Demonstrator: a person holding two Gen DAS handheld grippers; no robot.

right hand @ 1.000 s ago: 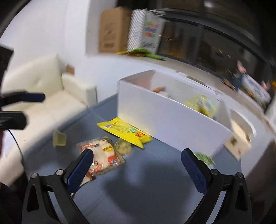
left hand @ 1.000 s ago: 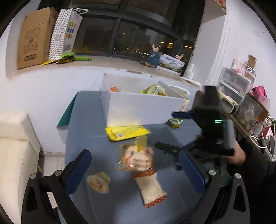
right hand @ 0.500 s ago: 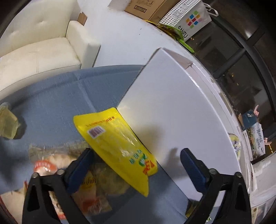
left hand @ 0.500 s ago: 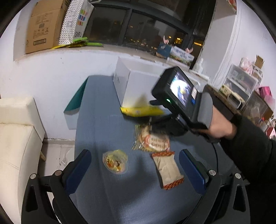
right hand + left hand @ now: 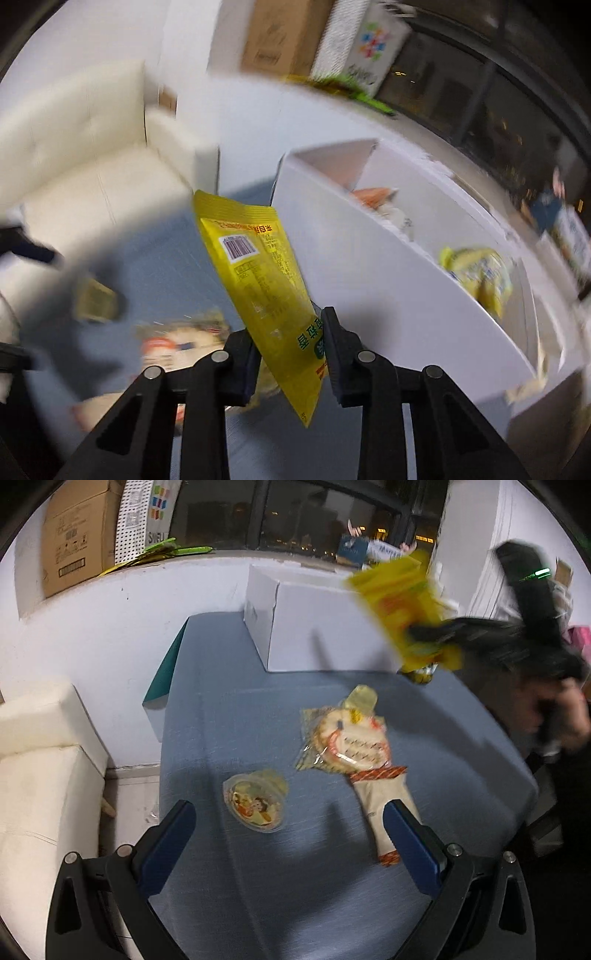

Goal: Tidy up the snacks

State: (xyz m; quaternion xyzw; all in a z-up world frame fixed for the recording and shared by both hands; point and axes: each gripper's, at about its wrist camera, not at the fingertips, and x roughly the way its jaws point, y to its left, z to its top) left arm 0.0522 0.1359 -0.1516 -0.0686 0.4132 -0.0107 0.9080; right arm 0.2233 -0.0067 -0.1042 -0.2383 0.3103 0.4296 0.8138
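Observation:
My right gripper (image 5: 290,343) is shut on a yellow snack packet (image 5: 258,273) and holds it in the air beside the white box (image 5: 399,295). The left wrist view shows the same packet (image 5: 402,605), blurred, lifted near the box (image 5: 314,627). My left gripper (image 5: 288,845) is open and empty, low over the blue table (image 5: 229,709). Just ahead of it lie a jelly cup (image 5: 256,805), a round cracker pack (image 5: 343,742) and a beige snack pack (image 5: 380,805).
The box holds a yellow-green bag (image 5: 480,273) and an orange item (image 5: 373,194). A white sofa (image 5: 33,768) stands left of the table. A cardboard box (image 5: 74,535) and a paper bag (image 5: 147,513) sit on the window ledge.
My right gripper has shut on the yellow packet and lifted it off the table toward the white box. The left gripper has drawn slightly closer to the jelly cup.

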